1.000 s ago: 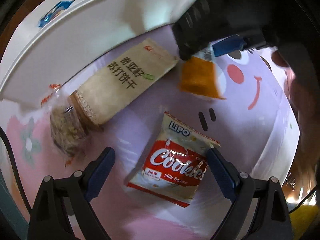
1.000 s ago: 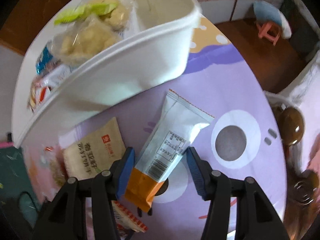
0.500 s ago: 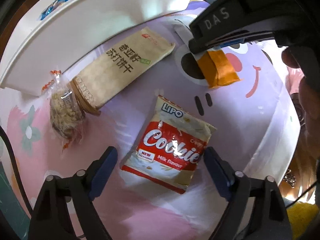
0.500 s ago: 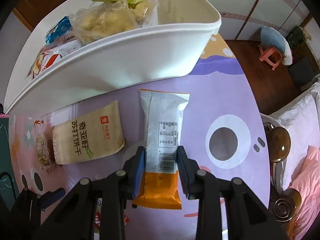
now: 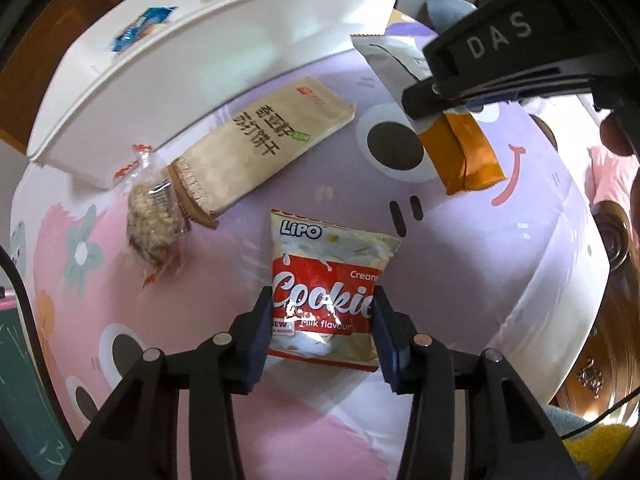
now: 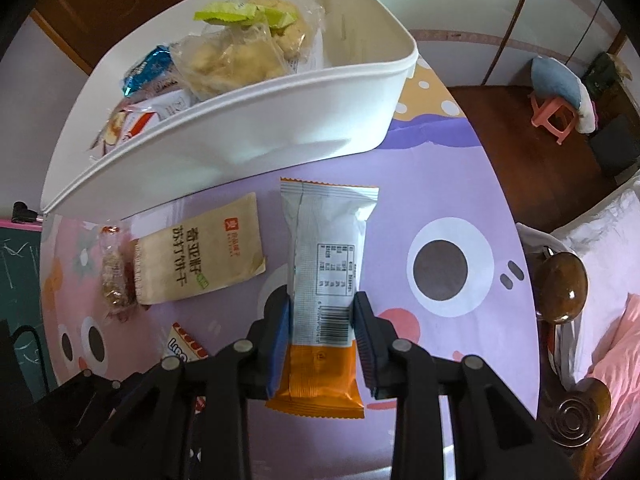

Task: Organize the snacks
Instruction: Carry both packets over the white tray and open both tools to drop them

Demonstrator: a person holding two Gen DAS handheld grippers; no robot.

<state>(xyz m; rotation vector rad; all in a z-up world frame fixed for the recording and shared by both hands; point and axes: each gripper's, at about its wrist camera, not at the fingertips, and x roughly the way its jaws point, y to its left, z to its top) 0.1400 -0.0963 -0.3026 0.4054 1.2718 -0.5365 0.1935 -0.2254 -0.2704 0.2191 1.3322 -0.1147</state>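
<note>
A: Where are the snacks?

B: Several already lie in the white bin (image 6: 248,128) at the far side of the counter (image 6: 440,200): clear bags of pale pastries (image 6: 232,56), a blue packet (image 6: 148,68), a red and white one (image 6: 128,124). The rest lie on the counter's cartoon-print cover, in front of the bin.

A: And the ones being handled?

B: The white and orange bar packet (image 6: 328,280) is pinched at its sides between the blue pads of the right gripper (image 6: 322,320), orange end nearest the camera. In the left wrist view it hangs clear above the counter. The red and white cookie pack (image 5: 324,292) sits between the pads of the left gripper (image 5: 320,320), whose jaws have just been closing; the pads touch its edges and it looks crumpled between them.

A: What lies around them?

B: A beige cracker packet (image 5: 264,148) with dark characters lies flat near the bin wall, and touching its end is a small clear-wrapped oat bar (image 5: 154,220). Beyond the counter's right edge are a wooden floor, a pink stool (image 6: 554,114) and pink bedding (image 6: 612,356).
</note>
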